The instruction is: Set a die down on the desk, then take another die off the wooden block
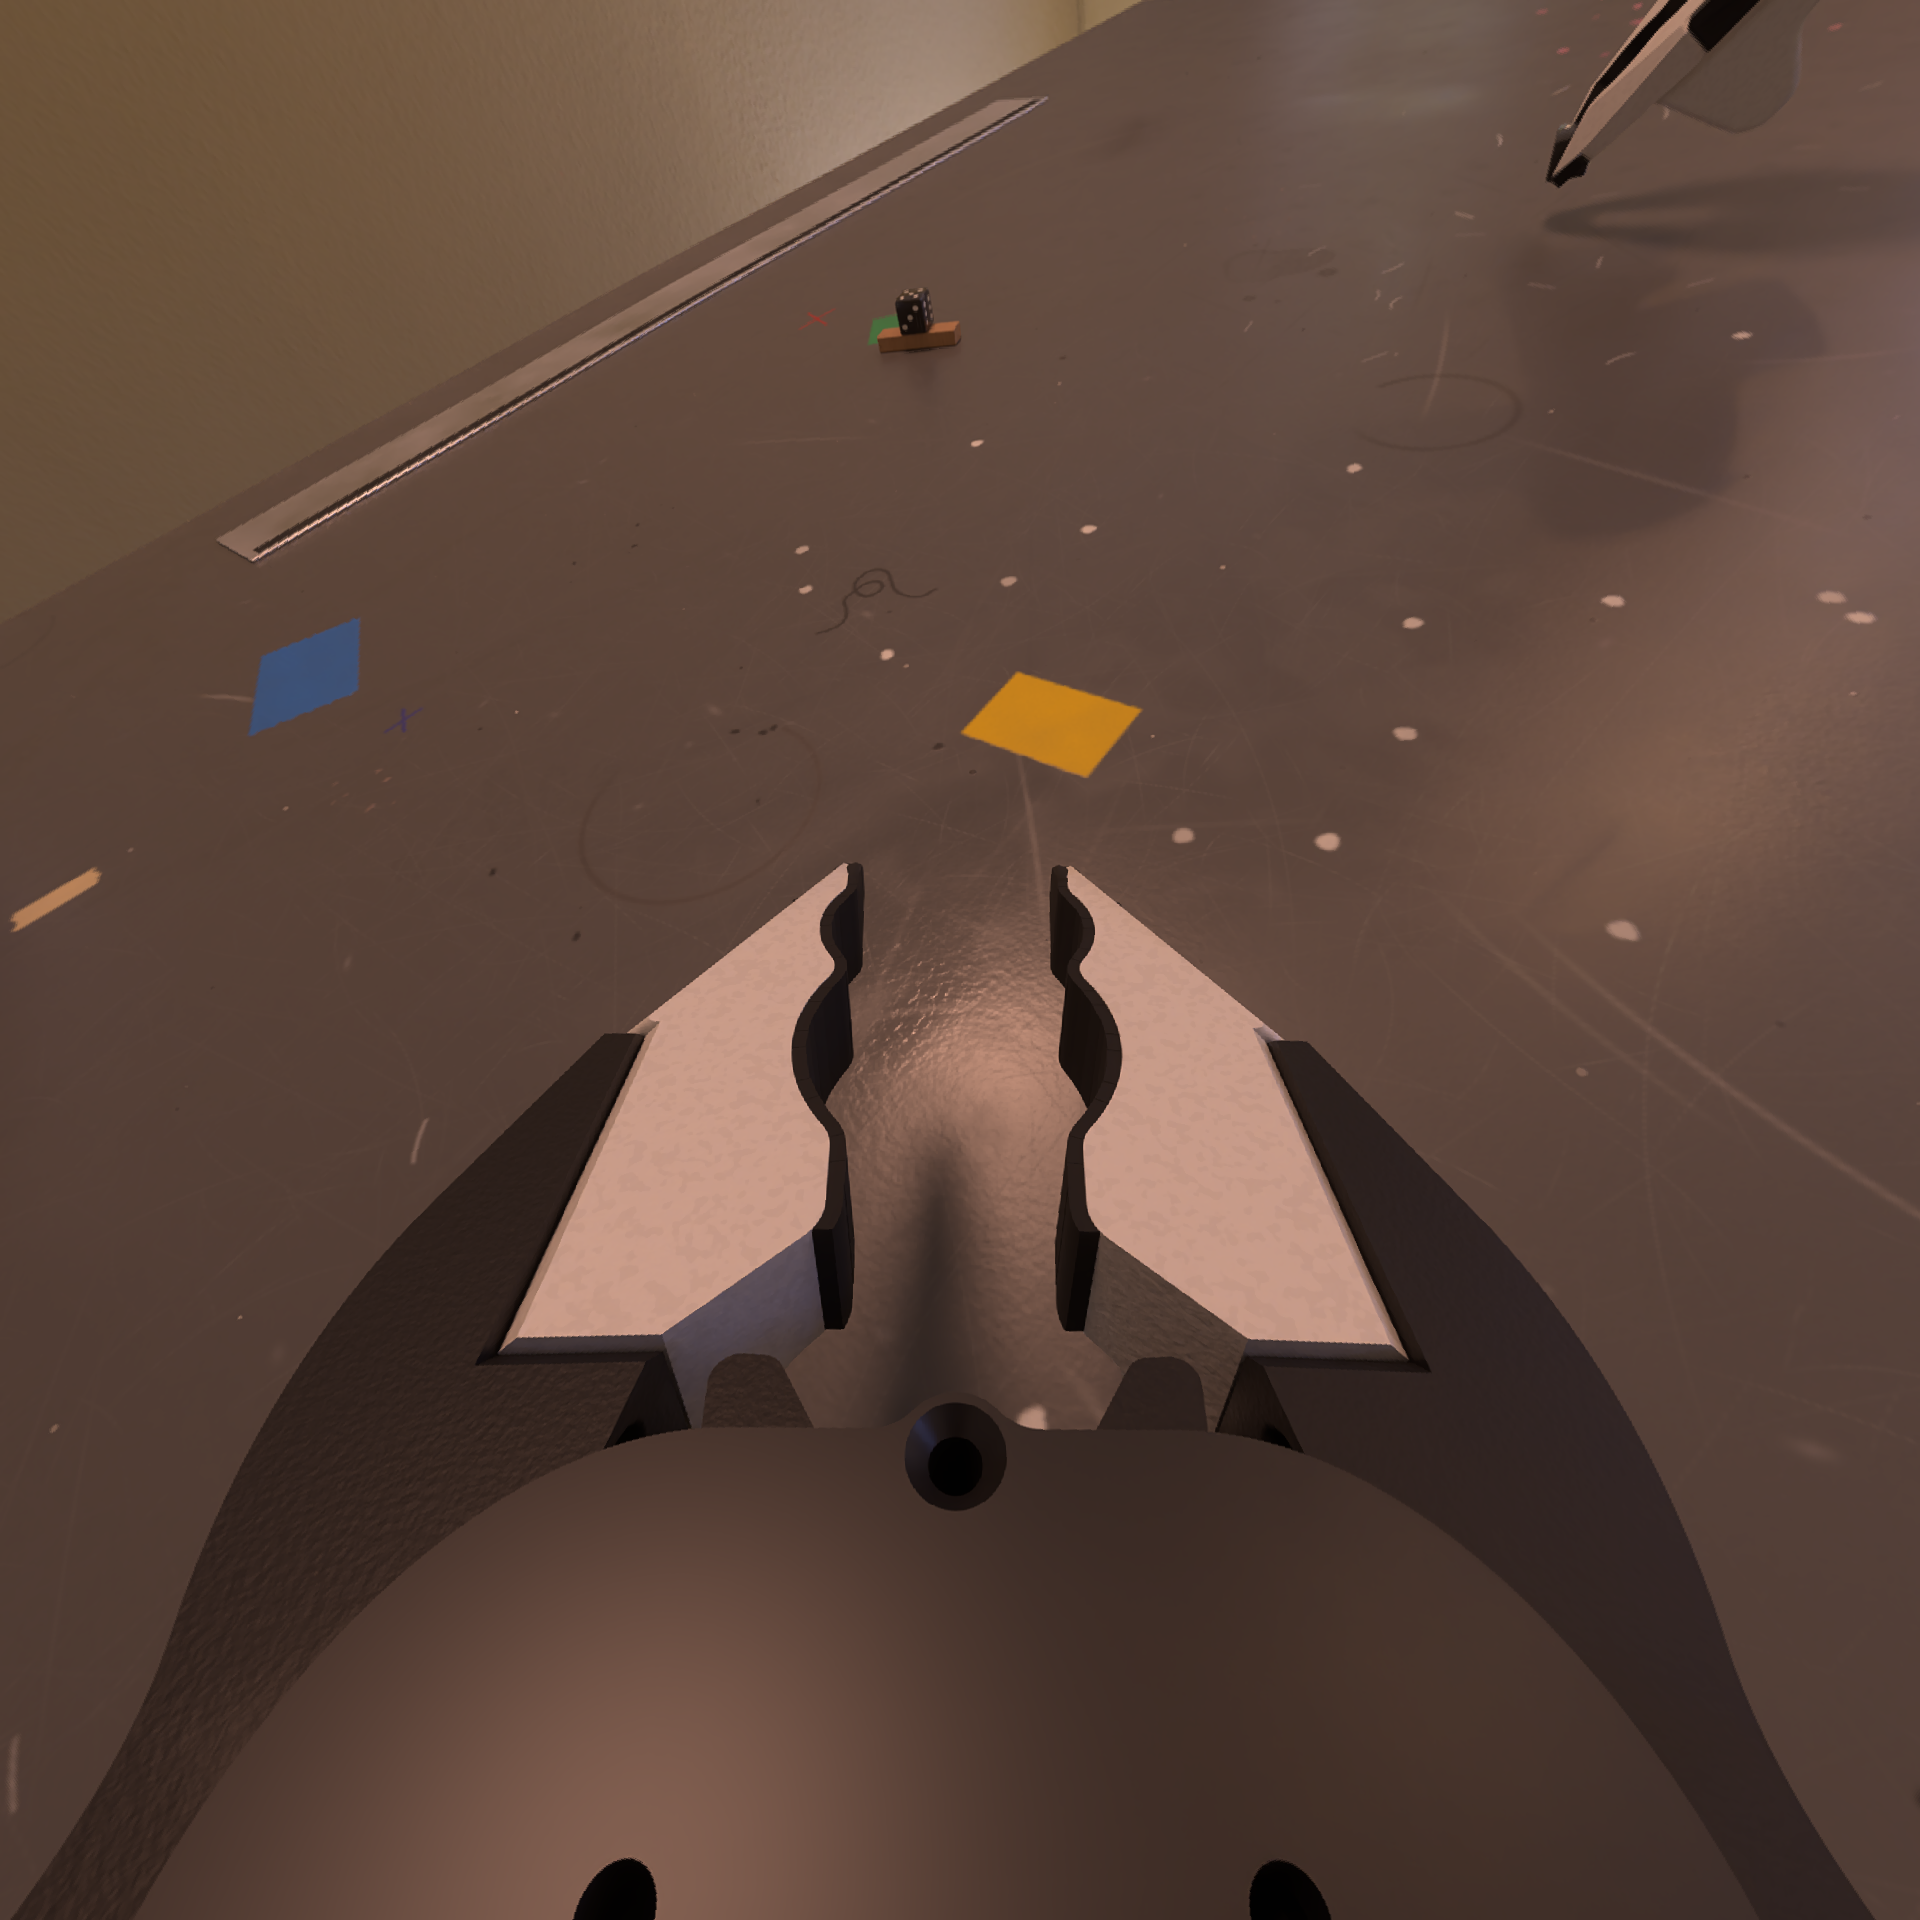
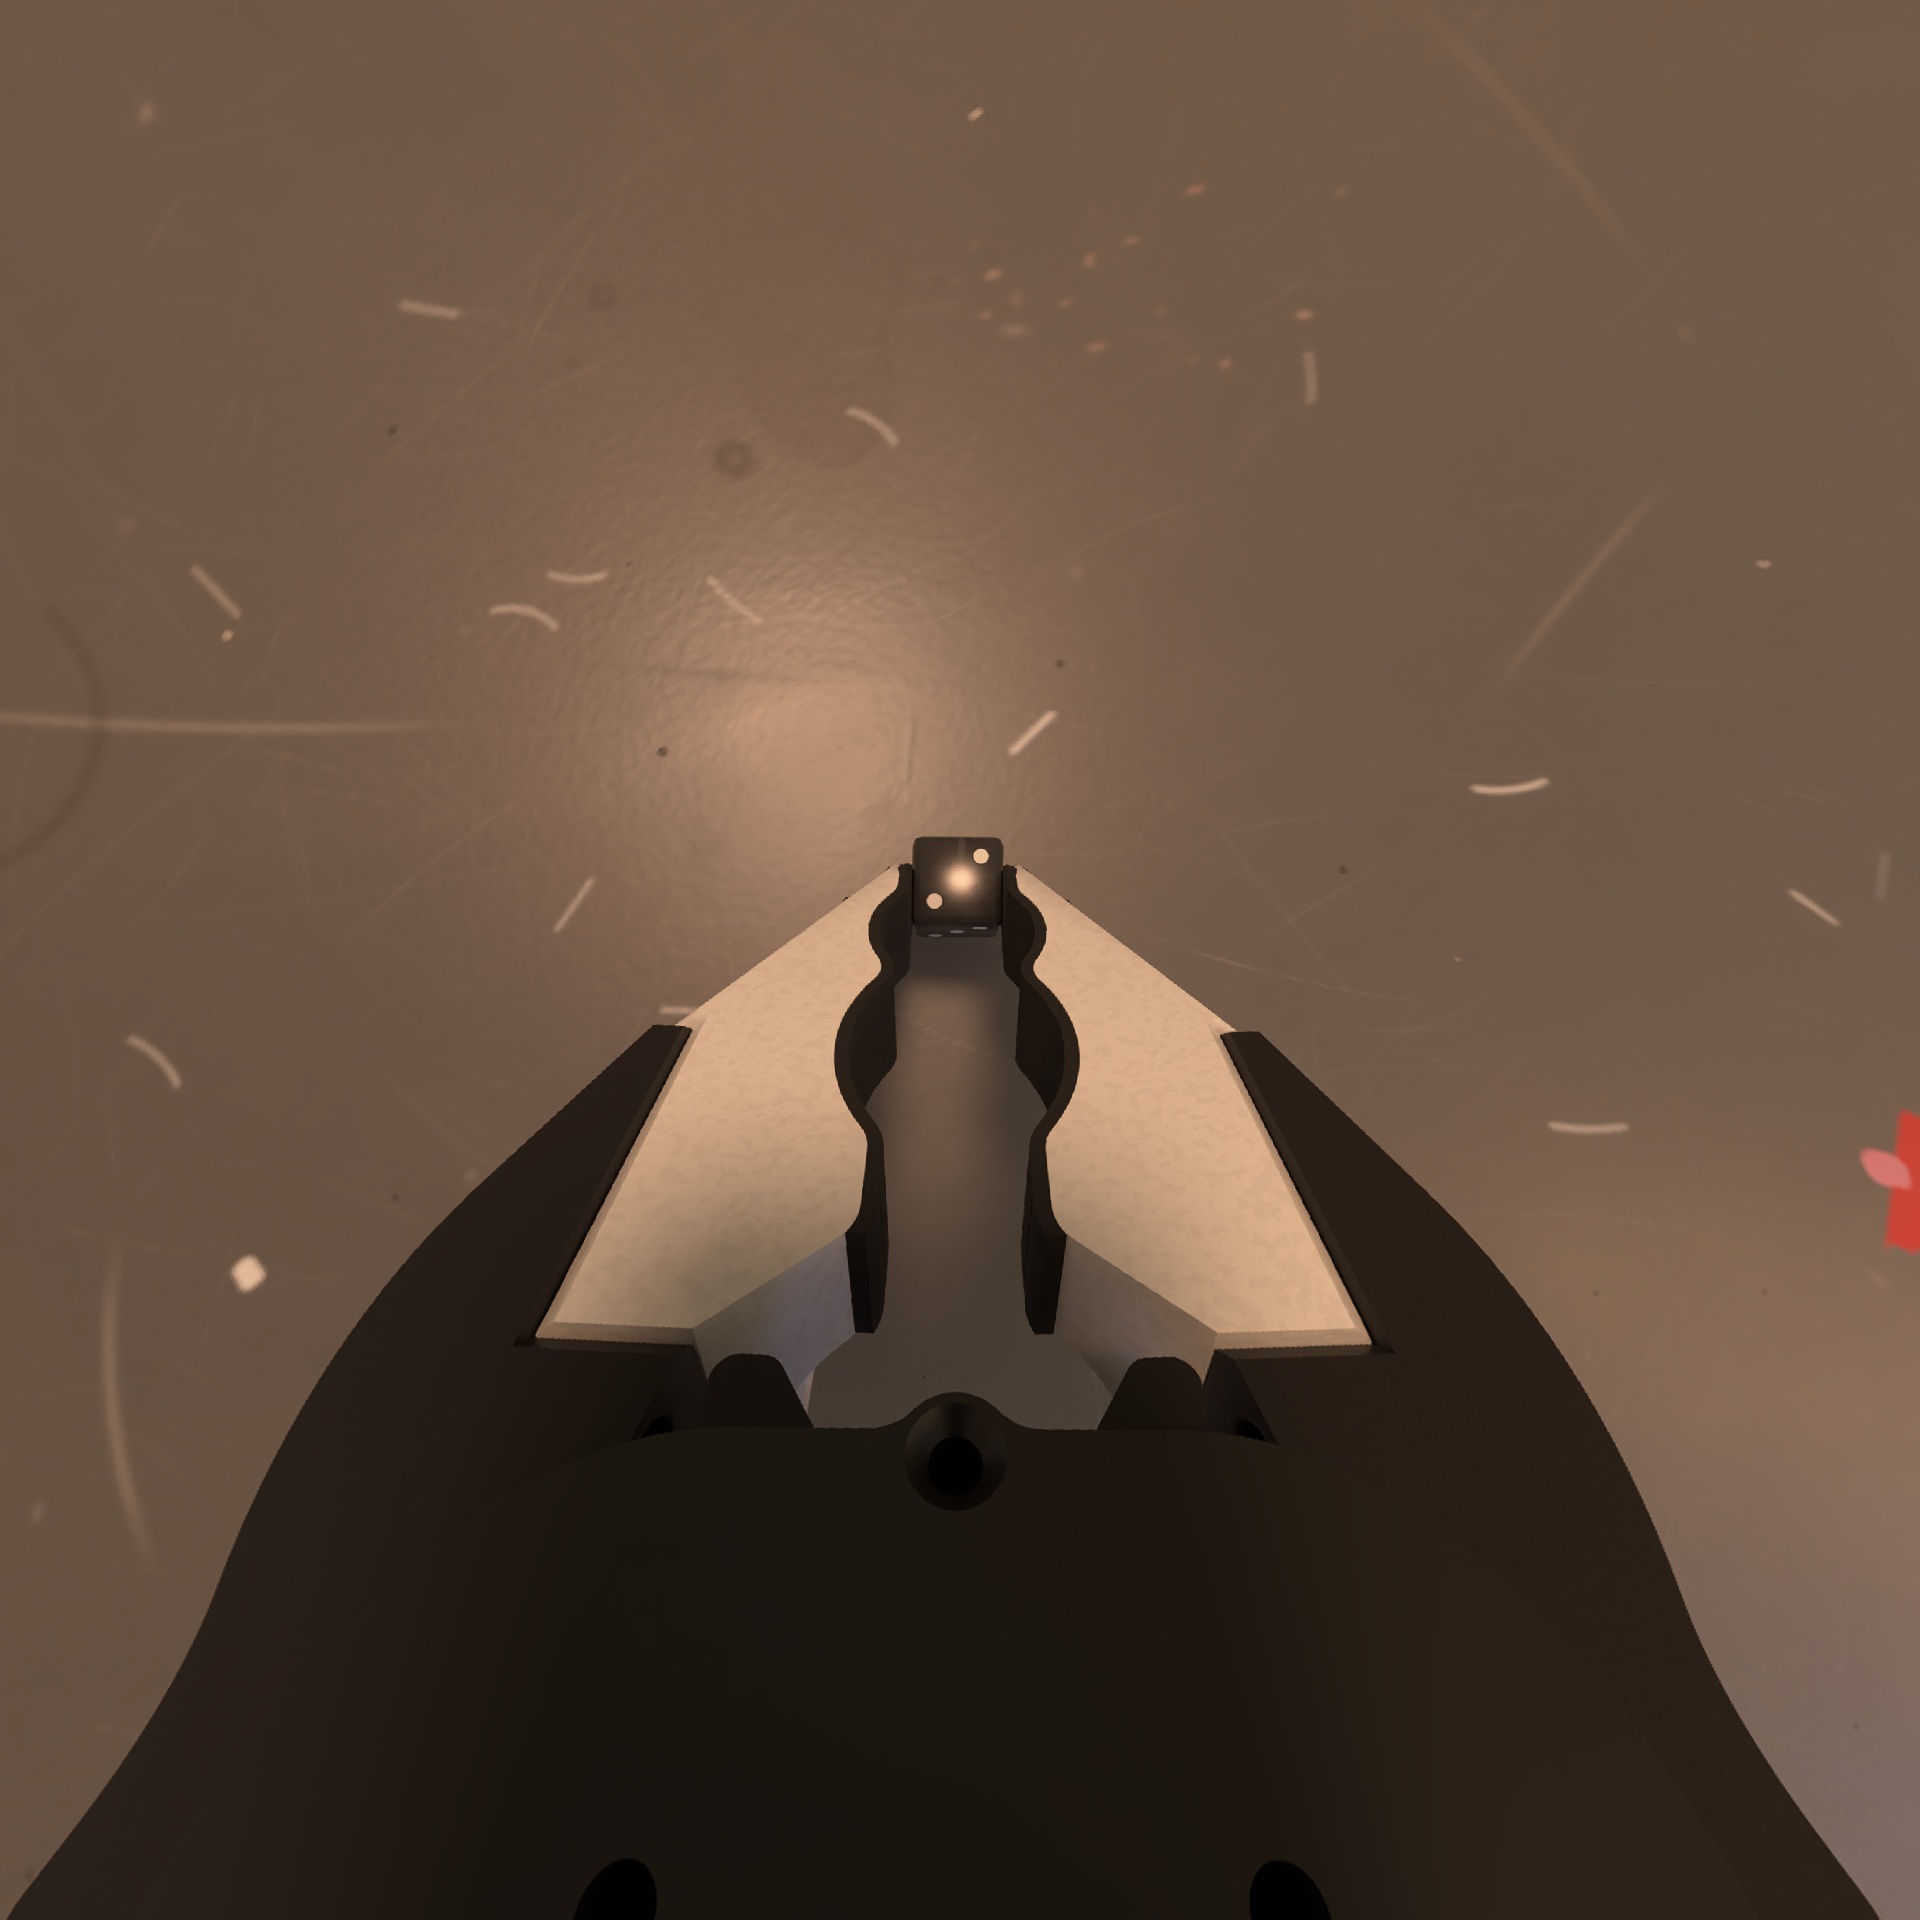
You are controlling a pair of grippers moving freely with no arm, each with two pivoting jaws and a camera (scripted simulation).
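Note:
In the left wrist view a black die [image 1: 913,310] with white pips stands on a small wooden block [image 1: 918,338] far ahead on the dark desk. My left gripper [image 1: 956,878] is open and empty, low over the desk, well short of the block. My right gripper [image 2: 957,883] is shut on a second black die [image 2: 957,881], held at its fingertips and pointing down at the desk from above. The right gripper also shows in the left wrist view [image 1: 1564,166] at the top right, above the desk, its die not visible there.
A green patch [image 1: 881,330] lies beside the block. A yellow square [image 1: 1051,723] and a blue square [image 1: 307,675] lie flat on the desk ahead of my left gripper. A metal slot [image 1: 623,332] runs along the far edge by the wall. A red patch [image 2: 1907,1195] shows at the right.

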